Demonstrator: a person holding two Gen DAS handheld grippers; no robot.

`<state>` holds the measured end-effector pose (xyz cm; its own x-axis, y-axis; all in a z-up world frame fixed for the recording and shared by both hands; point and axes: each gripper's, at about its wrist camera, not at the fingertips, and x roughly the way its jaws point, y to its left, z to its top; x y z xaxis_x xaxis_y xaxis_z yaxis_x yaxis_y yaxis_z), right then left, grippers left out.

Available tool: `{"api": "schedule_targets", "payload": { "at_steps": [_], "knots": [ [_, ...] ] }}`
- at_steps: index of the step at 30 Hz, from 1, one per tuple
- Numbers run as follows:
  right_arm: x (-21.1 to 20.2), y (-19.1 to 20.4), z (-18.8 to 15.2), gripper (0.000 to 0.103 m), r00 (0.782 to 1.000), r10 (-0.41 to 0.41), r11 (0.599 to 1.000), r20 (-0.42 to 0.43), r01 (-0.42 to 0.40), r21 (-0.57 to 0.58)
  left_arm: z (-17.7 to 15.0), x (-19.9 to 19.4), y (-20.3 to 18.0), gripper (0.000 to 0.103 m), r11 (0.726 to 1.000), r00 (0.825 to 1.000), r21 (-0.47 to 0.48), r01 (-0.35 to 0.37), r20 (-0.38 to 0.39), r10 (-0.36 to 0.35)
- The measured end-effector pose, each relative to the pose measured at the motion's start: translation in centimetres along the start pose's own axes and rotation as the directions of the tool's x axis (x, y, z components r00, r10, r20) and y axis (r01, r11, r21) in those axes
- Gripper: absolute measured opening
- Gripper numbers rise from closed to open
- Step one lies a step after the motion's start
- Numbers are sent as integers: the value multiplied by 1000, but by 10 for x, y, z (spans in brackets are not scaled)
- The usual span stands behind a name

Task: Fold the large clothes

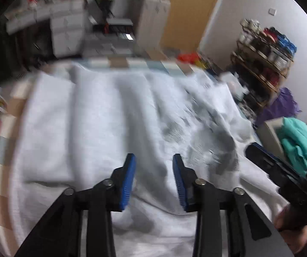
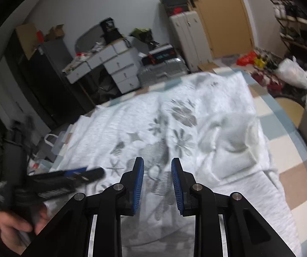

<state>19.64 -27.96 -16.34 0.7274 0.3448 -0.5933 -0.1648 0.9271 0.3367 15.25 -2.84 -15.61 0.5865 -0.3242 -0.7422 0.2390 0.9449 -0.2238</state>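
A large white garment (image 2: 175,132) with a grey flower print lies spread and partly folded on the checkered bed cover (image 2: 290,150). In the left wrist view the same white garment (image 1: 102,115) fills the middle, rumpled at its right side. My left gripper (image 1: 154,158) hovers above the cloth, jaws apart, nothing between its blue pads. My right gripper (image 2: 157,160) also hangs above the print with its jaws apart and empty. Each gripper appears in the other's view: the right gripper (image 1: 258,152) at the right edge, the left gripper (image 2: 93,172) at lower left, held by a hand (image 2: 16,224).
A teal cloth (image 1: 297,141) lies on a box beside the bed. A shoe rack (image 1: 262,64) stands at the right wall. White drawers (image 2: 119,68), a suitcase (image 2: 187,38) and a wooden door (image 2: 224,17) stand beyond the bed's far end. Bags (image 2: 292,75) litter the floor.
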Motion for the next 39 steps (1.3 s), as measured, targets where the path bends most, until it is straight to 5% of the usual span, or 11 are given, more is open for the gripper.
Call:
{"api": "schedule_targets", "payload": {
  "at_steps": [3, 6, 9, 14, 16, 20, 23, 28, 30, 32, 39],
  "knots": [
    [2, 15, 0, 55, 997, 73, 997, -5, -73, -31, -12, 40, 11, 42, 1000, 992, -19, -18, -124, 16],
    [34, 24, -10, 54, 983, 108, 993, -146, -115, -38, -22, 55, 7, 42, 997, 991, 69, -42, -123, 50],
    [76, 29, -34, 39, 948, -13, 996, -318, -18, -92, -23, 43, -2, 42, 990, 989, 109, -84, -115, 97],
    [42, 41, -21, 31, 973, -4, 992, -230, -25, -120, -24, 9, 5, 42, 998, 999, 65, -22, -29, 23],
    [23, 38, -15, 33, 984, -21, 994, -175, 2, -106, -29, 29, 3, 42, 996, 995, 81, -36, -89, 43],
    [60, 23, -34, 31, 941, -94, 992, -326, 60, -113, -34, 72, -10, 41, 985, 981, 148, -91, -156, 114],
    [61, 29, -34, 30, 940, -108, 987, -324, 62, -150, -31, 62, -17, 41, 980, 981, 172, -104, -144, 130],
    [2, 28, -8, 35, 993, -56, 993, -105, 44, -111, -29, 51, -8, 41, 988, 990, 127, -83, -101, 96],
    [-18, 11, 0, 50, 992, -116, 992, -47, 113, -56, -33, 46, 3, 41, 992, 989, 105, -65, -124, 77],
    [-42, -16, 6, 51, 990, -125, 991, -59, 127, 36, -34, 38, 6, 41, 993, 991, 103, -49, -116, 61],
    [-84, -49, -54, 70, 908, -277, 955, -313, 222, -198, -45, 6, -8, 41, 985, 992, 171, -29, -118, 50]
  ]
}}
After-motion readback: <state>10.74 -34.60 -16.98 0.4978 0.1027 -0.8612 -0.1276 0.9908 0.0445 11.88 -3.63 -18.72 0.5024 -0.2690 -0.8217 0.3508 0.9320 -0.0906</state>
